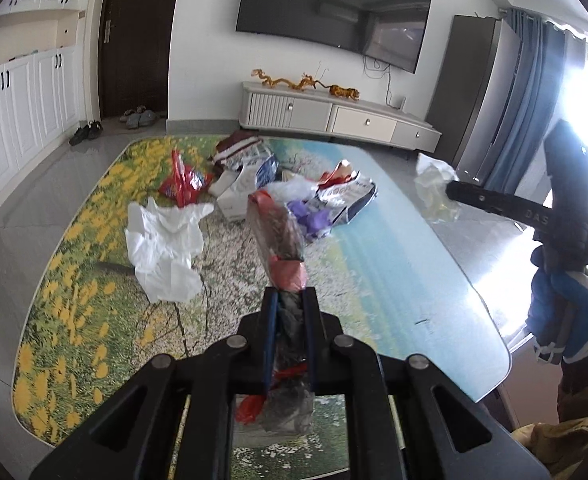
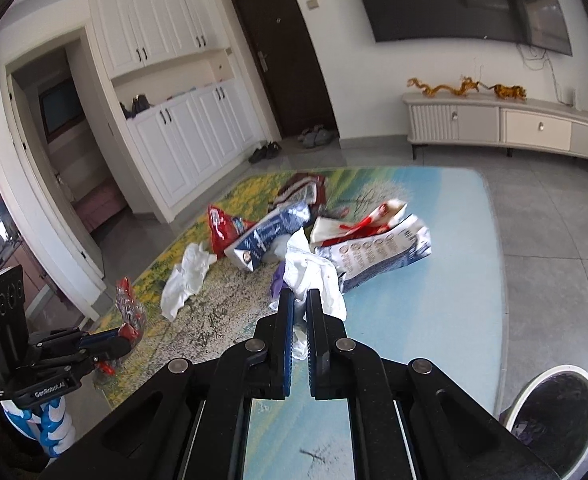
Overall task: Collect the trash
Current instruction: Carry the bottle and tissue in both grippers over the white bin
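My left claw [image 1: 290, 294] clamped on a crinkled red-and-clear plastic wrapper [image 1: 278, 236] lifted above the desk [image 1: 393, 264], my right claw [image 2: 299, 296] pinching a crumpled white plastic bag [image 2: 313, 276], remaining litter heaped mid-desk, round white-rimmed bin [image 2: 553, 420] lower right.

Left gripper [image 2: 128, 330] body, seen from right wrist: "GenRobot.AI". Right gripper [image 1: 451, 188], seen from left wrist: "DAS", cut off. Carton print unreadable.

Glossy glass table [image 1: 433, 280], crinkly plastic wrapper [image 1: 278, 236]
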